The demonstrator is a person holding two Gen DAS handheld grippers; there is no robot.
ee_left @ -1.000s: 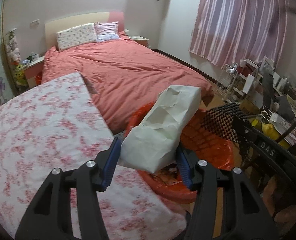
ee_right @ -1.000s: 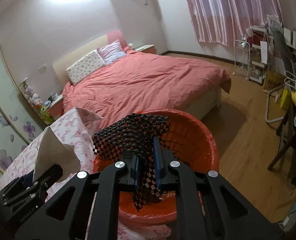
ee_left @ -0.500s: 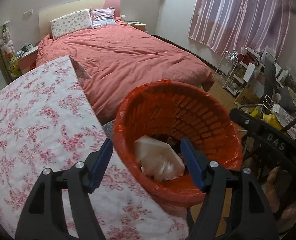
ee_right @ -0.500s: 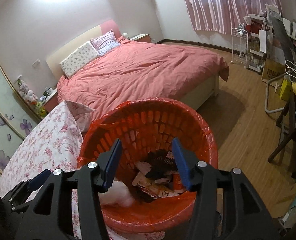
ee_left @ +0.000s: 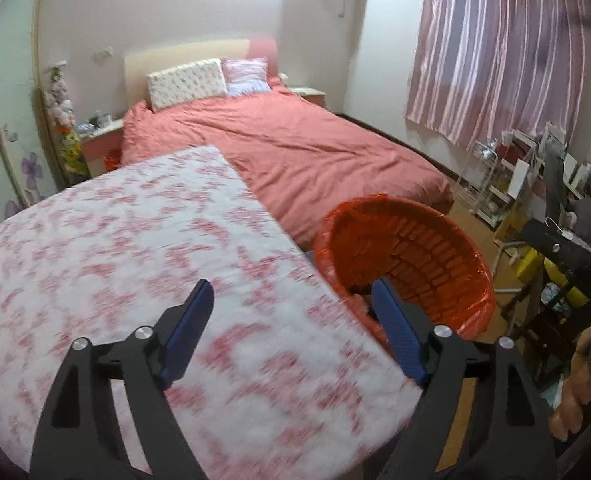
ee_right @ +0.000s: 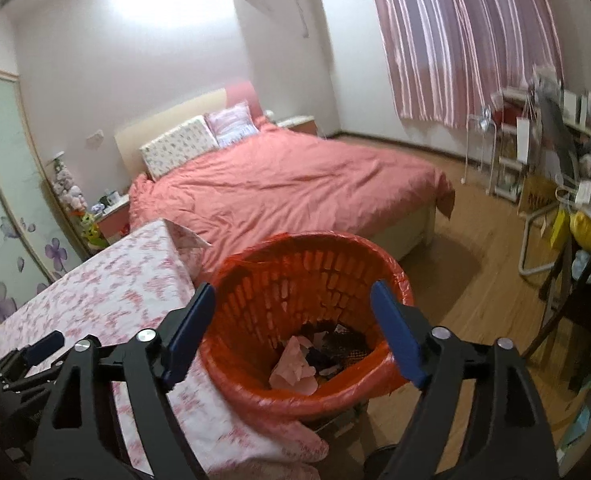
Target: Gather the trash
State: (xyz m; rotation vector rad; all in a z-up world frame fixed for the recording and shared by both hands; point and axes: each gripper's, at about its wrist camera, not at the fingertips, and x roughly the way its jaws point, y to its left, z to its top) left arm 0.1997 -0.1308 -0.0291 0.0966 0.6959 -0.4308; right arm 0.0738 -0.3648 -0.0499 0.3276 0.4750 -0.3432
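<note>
An orange trash basket [ee_right: 387,268] lined with an orange bag stands beside the floral-clothed table [ee_right: 115,292]. It holds crumpled white paper [ee_right: 295,364], a dark checkered cloth [ee_right: 343,346] and other scraps. My right gripper [ee_right: 293,300] is open and empty above the basket's near rim. My left gripper [ee_left: 293,300] is open and empty over the table's right edge [ee_left: 135,248], with the basket [ee_left: 423,240] just to its right. The left gripper also shows in the right wrist view [ee_right: 27,356] at lower left.
A bed with a pink duvet [ee_left: 295,148] lies behind the table and basket. Pink curtains [ee_left: 495,48] hang at the right wall. A cluttered desk, rack and chair [ee_right: 555,184] stand at the right. Wooden floor [ee_right: 475,264] lies between bed and desk.
One second ago my left gripper held white paper and my right held the checkered cloth. Both opened and dropped them into the basket. Both grippers have since drawn back and upward; the left swung over the table.
</note>
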